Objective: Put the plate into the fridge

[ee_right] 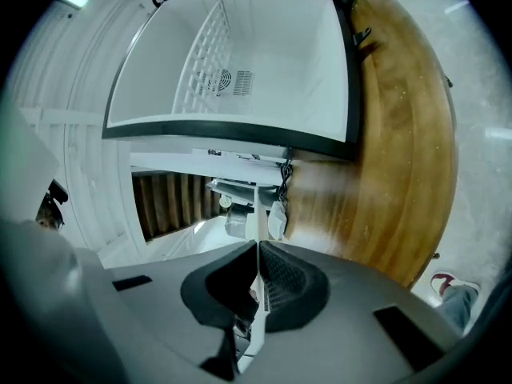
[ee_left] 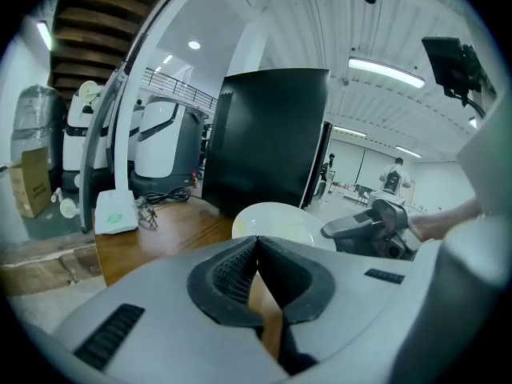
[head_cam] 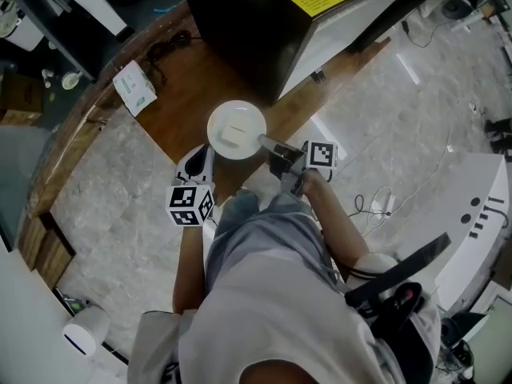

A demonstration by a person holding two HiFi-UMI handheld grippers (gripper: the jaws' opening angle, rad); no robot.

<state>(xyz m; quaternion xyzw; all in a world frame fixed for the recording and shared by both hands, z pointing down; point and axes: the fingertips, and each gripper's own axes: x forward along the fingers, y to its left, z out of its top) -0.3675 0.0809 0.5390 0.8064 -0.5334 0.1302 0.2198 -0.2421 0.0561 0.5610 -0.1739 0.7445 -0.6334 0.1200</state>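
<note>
A round white plate (head_cam: pixel 236 129) hangs over the wooden platform in front of the black fridge (head_cam: pixel 240 22). My right gripper (head_cam: pixel 269 144) is shut on the plate's right rim. In the right gripper view the plate shows edge-on as a thin white strip (ee_right: pixel 256 214) pinched between the jaws (ee_right: pixel 257 250). Beyond it the fridge stands open, showing its white inside and a wire shelf (ee_right: pixel 204 62). My left gripper (head_cam: pixel 196 165) sits just below and left of the plate, shut with nothing in it (ee_left: pixel 256 242). From the left gripper view, the plate (ee_left: pixel 272 218) lies just ahead.
The wooden platform (head_cam: pixel 188 94) carries a white packet (head_cam: pixel 134 88) and a coil of black cable (head_cam: pixel 164 48) to the fridge's left. Marble floor surrounds it. A white machine body (head_cam: pixel 480 214) stands at the right, and a small white cylinder (head_cam: pixel 84 330) sits at lower left.
</note>
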